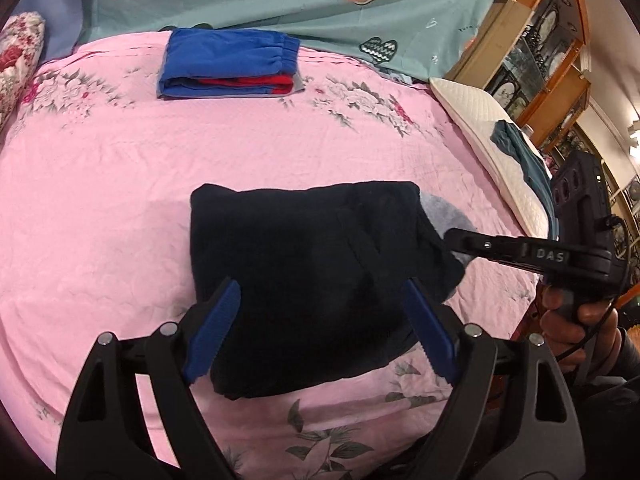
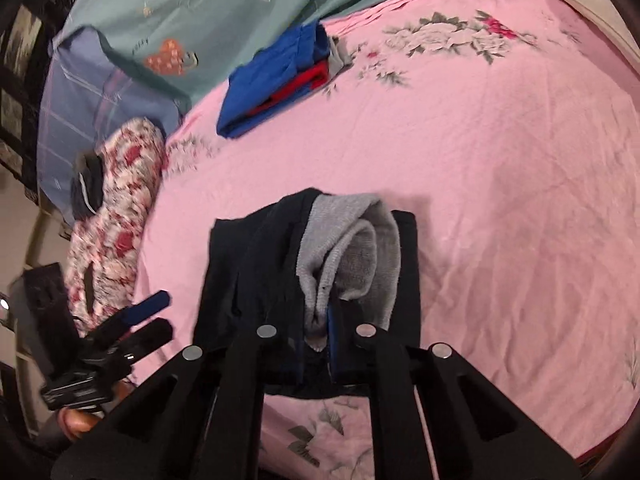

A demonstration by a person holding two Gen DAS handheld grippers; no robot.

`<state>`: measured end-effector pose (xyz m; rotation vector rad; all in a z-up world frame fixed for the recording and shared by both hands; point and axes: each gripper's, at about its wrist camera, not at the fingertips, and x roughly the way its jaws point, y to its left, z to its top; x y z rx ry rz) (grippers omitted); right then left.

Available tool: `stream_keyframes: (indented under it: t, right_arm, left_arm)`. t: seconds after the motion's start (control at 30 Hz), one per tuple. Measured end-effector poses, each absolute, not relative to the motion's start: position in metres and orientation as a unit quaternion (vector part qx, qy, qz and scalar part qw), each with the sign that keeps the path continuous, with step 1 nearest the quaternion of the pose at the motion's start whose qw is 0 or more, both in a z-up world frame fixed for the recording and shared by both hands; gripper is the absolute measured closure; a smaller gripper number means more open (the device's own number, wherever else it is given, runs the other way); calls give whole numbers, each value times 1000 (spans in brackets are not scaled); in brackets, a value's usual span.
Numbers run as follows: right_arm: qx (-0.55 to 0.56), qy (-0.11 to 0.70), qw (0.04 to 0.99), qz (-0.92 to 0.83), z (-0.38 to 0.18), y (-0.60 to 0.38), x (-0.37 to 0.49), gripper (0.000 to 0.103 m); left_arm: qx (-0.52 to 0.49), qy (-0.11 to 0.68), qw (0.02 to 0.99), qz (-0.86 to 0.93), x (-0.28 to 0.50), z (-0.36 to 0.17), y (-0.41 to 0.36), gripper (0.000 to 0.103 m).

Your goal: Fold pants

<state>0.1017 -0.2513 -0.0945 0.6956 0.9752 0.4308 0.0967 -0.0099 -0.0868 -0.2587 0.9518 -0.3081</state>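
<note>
Two folded bundles sit on the pink floral bedsheet (image 1: 100, 208), which fills most of both views; teal patterned bedding (image 1: 304, 4) is bunched along the far edge and a white pillow (image 1: 492, 152) lies at the right side. Dark pants (image 1: 312, 280) lie near the front edge, already folded into a compact block, grey lining (image 2: 360, 248) showing at the open end. Well apart, toward the far edge, blue and red pants (image 1: 232, 64) are folded and parked, probably a finished piece set aside to keep work space free. Left gripper (image 1: 320, 332) hovers over the dark bundle's near part, fingers spread wide either side of it, not pressing, blue pads (image 1: 216, 332) clear of the cloth; it looks released, or lining up a new grab. Right gripper (image 2: 316, 344), its fingers pressed nearly together, pinches the cloth edge at the lined end, likely to hold the layers stacked or tuck the lining in. Folding looks close to done; the lining poking out may need tidying.
</note>
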Motion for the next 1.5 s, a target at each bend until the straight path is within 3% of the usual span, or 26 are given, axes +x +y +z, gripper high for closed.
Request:
stream_keyframes:
  t: [0.23, 0.27, 0.3, 0.37, 0.57, 0.73, 0.77, 0.8, 0.83, 0.97, 1.03, 1.17, 1.27, 1.43, 1.5]
  right_arm:
    - [342, 504, 776, 163, -157, -257, 104, 92]
    - [337, 508, 775, 164, -153, -258, 105, 87]
    - [328, 513, 777, 160, -148, -259, 103, 73]
    - [310, 514, 786, 147, -135, -267, 99, 63]
    - [298, 403, 843, 195, -60, -262, 102, 63]
    - [269, 441, 827, 220, -89, -222, 141, 66]
    - [257, 462, 824, 202, -113, -221, 151, 73]
    - [260, 473, 818, 199, -134, -223, 157, 92]
    - [273, 469, 815, 200, -151, -228, 158, 101]
    - [359, 463, 777, 229, -168, -249, 160, 102]
    - [339, 474, 781, 222, -155, -246, 159, 102]
    - [312, 449, 806, 228, -103, -244, 138, 90]
    - [272, 431, 823, 251, -78, -239, 115, 90]
    - [190, 450, 828, 276, -84, -214, 90, 90]
    - [170, 493, 812, 260, -113, -207, 91, 84]
  left_arm:
    - [-123, 542, 813, -173, 119, -148, -28, 16]
    - [-118, 546, 812, -170, 119, -152, -28, 16]
    - [-105, 544, 815, -171, 118, -153, -31, 16]
    - [-94, 541, 817, -175, 117, -151, -33, 15]
    - [-81, 539, 821, -172, 114, -152, -36, 15]
    - [-78, 537, 823, -169, 115, -152, -37, 14]
    - [-77, 536, 824, -169, 114, -151, -37, 14]
    - [-75, 534, 825, -170, 113, -151, -37, 14]
    - [-71, 535, 825, -169, 112, -152, -38, 14]
    - [-53, 534, 827, -166, 111, -153, -43, 13]
    - [-52, 534, 828, -165, 111, -152, -44, 13]
    - [-46, 531, 830, -163, 110, -151, -44, 13]
    - [-43, 530, 831, -162, 109, -153, -45, 13]
    - [-43, 529, 832, -161, 108, -154, -45, 12]
    - [-43, 529, 832, -161, 108, -154, -46, 11]
